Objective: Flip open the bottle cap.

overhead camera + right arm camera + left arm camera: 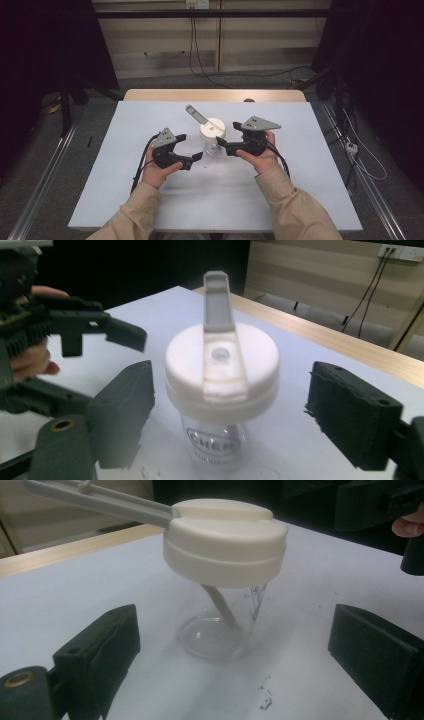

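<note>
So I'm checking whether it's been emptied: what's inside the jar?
Through the clear wall of the jar a pale stick slants down from under the lid to the bottom; the glass otherwise looks empty. The lid hides the stick's upper end.

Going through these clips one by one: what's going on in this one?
A person at a white table holds a gripper in each hand on either side of a small clear jar. The jar stands upright, with a white lid sitting on it and a grey flip tab raised. The left gripper and right gripper both have open jaws; neither touches the jar.
</note>
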